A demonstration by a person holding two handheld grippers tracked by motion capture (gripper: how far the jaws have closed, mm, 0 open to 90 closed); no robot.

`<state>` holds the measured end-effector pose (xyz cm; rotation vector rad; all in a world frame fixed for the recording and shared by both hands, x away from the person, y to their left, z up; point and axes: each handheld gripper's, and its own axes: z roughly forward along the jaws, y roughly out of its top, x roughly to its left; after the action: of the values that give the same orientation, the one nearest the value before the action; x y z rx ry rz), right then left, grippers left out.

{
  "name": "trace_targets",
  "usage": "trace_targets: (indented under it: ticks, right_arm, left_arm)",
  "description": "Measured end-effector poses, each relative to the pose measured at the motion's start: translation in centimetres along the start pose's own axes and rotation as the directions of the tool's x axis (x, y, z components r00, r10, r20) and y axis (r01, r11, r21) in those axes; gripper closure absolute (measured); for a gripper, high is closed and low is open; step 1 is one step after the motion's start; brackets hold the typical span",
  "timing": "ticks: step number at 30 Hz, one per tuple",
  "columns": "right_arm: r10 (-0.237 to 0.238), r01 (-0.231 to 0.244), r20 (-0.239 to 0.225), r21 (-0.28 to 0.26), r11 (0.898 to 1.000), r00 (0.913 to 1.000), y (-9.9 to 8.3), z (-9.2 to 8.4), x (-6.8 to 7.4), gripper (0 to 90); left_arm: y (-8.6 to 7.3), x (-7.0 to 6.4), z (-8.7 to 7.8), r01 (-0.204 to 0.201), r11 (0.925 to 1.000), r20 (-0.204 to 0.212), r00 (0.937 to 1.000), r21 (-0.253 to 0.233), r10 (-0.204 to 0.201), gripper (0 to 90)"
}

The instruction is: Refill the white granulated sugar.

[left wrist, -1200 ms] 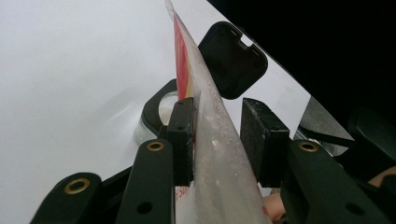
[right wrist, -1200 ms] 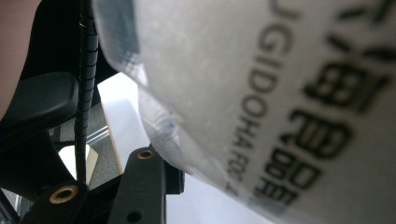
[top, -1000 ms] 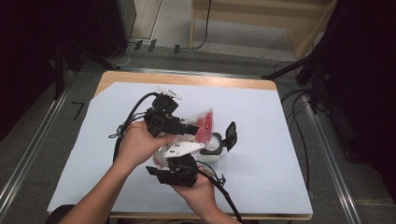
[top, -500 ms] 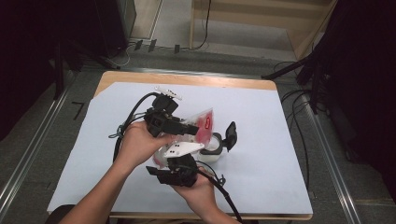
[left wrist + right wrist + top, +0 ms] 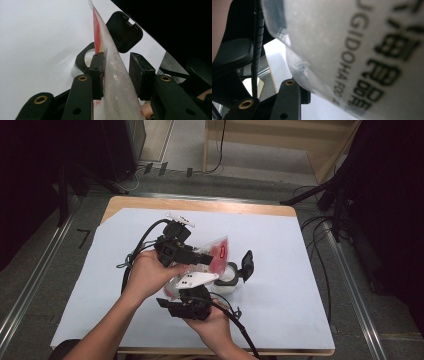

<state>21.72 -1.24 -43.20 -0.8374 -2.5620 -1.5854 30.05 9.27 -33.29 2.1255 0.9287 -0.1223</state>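
A clear plastic bag [image 5: 218, 251] with a red label, holding a pale fill, hangs tilted over a small clear jar [image 5: 227, 281]. The jar's black flip lid [image 5: 246, 263] stands open. My left gripper [image 5: 202, 259] reaches in from the left and is shut on the bag's upper part. In the left gripper view the bag [image 5: 115, 82] sits between both pads, with the jar [image 5: 86, 58] and lid [image 5: 124, 31] beyond. My right gripper [image 5: 189, 289] comes from below and is shut on the bag's lower end. The printed bag [image 5: 352, 45] hides one of its fingers; the other finger [image 5: 289, 100] shows.
A pale sheet [image 5: 280, 270] covers the wooden table [image 5: 200, 205], with bare sheet to the right and far side of the jar. The grippers' black cables [image 5: 137, 250] trail over the left half. More cables [image 5: 320, 245] lie on the floor at the right.
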Motion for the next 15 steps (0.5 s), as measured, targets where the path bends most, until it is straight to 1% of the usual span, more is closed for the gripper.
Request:
trace_targets:
  ticks: [15]
  right_arm:
    - [-0.002,0.002,0.003,-0.002,1.0,1.0,0.01,-0.02,-0.02,63.0]
  left_arm:
    - [0.02,-0.01,0.02,0.001,1.0,0.0,1.0,0.0,-0.001,65.6]
